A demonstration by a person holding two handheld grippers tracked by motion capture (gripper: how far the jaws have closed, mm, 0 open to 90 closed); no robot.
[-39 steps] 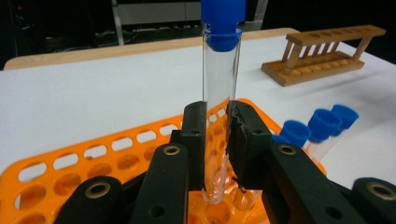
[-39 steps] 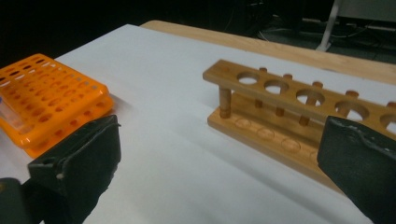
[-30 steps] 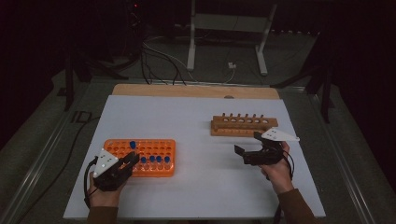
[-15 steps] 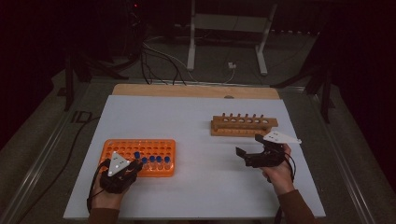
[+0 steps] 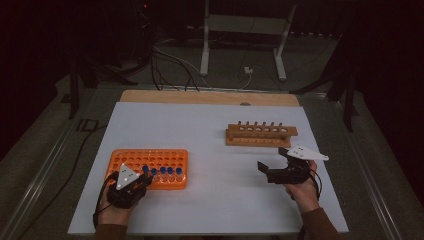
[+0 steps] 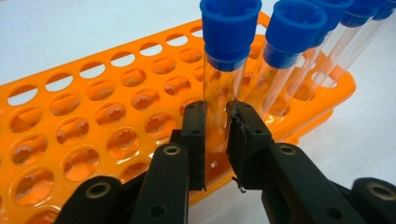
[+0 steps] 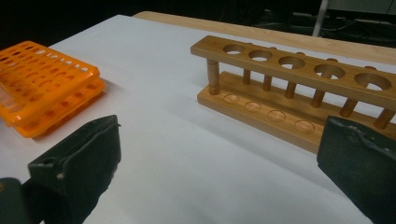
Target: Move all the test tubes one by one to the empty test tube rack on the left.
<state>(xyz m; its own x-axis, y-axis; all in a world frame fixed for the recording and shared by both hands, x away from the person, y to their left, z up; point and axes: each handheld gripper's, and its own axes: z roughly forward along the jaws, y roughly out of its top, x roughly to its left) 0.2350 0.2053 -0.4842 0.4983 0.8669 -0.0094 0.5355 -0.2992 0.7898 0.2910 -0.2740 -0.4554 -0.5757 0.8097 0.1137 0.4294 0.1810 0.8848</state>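
An orange tube rack (image 5: 130,159) (image 6: 70,116) lies at the table's front left, with several blue-capped clear tubes (image 5: 162,171) standing along its near row. My left gripper (image 5: 131,184) (image 6: 215,140) is at the rack's near edge, shut on the nearest blue-capped tube (image 6: 223,70), which stands upright in its hole. An empty wooden tube rack (image 5: 260,134) (image 7: 299,88) stands at the right. My right gripper (image 5: 272,167) (image 7: 219,172) hovers in front of it, open, with nothing between its jaws.
The white table sheet (image 5: 210,200) spreads between the two racks. A wooden strip (image 5: 210,97) borders the far edge. Beyond it are cables and a metal stand (image 5: 245,30) on the dark floor.
My left gripper has shifted right along the orange rack's near edge and sits over the row of capped tubes. The right gripper has stayed in place.
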